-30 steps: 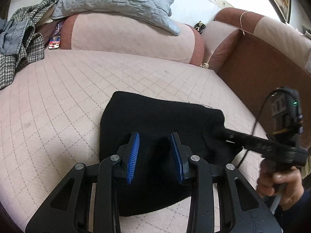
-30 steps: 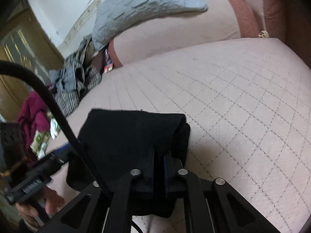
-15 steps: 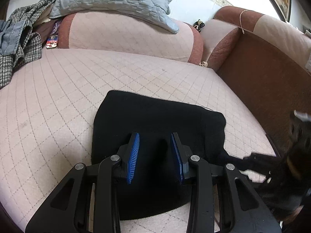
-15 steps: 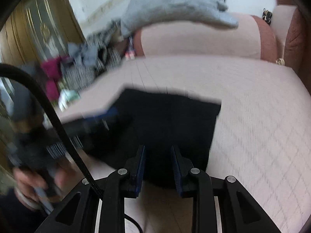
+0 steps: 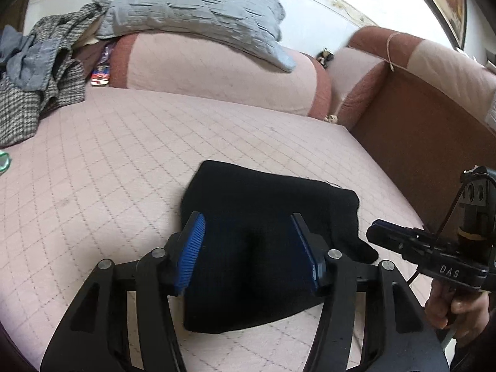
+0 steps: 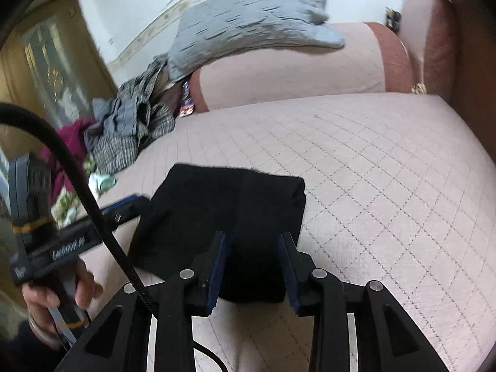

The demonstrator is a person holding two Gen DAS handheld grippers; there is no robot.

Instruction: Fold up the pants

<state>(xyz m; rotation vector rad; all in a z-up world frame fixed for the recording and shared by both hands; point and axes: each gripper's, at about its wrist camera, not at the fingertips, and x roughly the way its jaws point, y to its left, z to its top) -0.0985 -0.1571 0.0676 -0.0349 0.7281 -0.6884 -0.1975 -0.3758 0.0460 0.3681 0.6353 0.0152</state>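
Note:
The black pants (image 5: 263,217) lie folded into a compact bundle on the pink quilted sofa seat (image 5: 124,155); they also show in the right wrist view (image 6: 235,204). My left gripper (image 5: 248,226) is open, its blue-padded fingers spread above the bundle's near edge. My right gripper (image 6: 252,248) is open too, its fingers straddling the bundle's near corner without holding it. In the left wrist view the right gripper (image 5: 403,238) hovers just off the bundle's right edge. In the right wrist view the left gripper (image 6: 124,207) sits at the bundle's left edge.
A grey quilted pillow (image 5: 198,9) rests on the sofa back cushion (image 5: 217,74). A heap of checked and grey clothes (image 5: 37,71) lies at the left end. The brown sofa arm (image 5: 418,124) rises on the right. A black cable (image 6: 77,179) crosses the right wrist view.
My right gripper let go of the pants, opened and drew back from the right edge. My left gripper opened wider. The bundle stays folded on the seat.

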